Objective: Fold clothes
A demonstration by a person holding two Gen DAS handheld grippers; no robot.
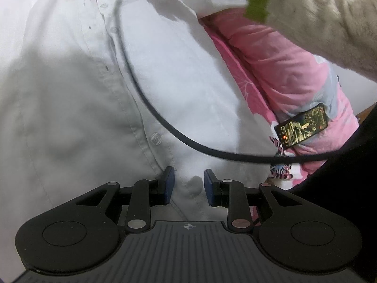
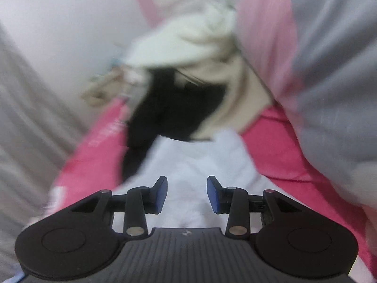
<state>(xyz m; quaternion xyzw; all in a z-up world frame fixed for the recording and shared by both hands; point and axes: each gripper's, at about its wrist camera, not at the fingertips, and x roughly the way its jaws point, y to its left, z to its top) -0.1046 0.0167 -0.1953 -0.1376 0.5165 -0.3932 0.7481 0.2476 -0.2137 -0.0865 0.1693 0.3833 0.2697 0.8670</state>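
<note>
A white button-up shirt (image 1: 70,82) lies spread out and fills most of the left wrist view, its button placket running down toward me. My left gripper (image 1: 189,186) is open just above the shirt's lower placket, with fabric showing between the blue pads (image 1: 169,186). In the blurred right wrist view, my right gripper (image 2: 187,194) is open over white cloth (image 2: 198,165) that lies on pink bedding (image 2: 278,155). Nothing is held in either gripper.
A black cable (image 1: 150,108) crosses the shirt. A pink quilt (image 1: 278,70) with a phone (image 1: 301,123) on it lies to the right. A cream sleeve (image 1: 325,16) reaches in at top right. A black garment (image 2: 174,108) and cream clothes (image 2: 195,37) are piled beyond the right gripper.
</note>
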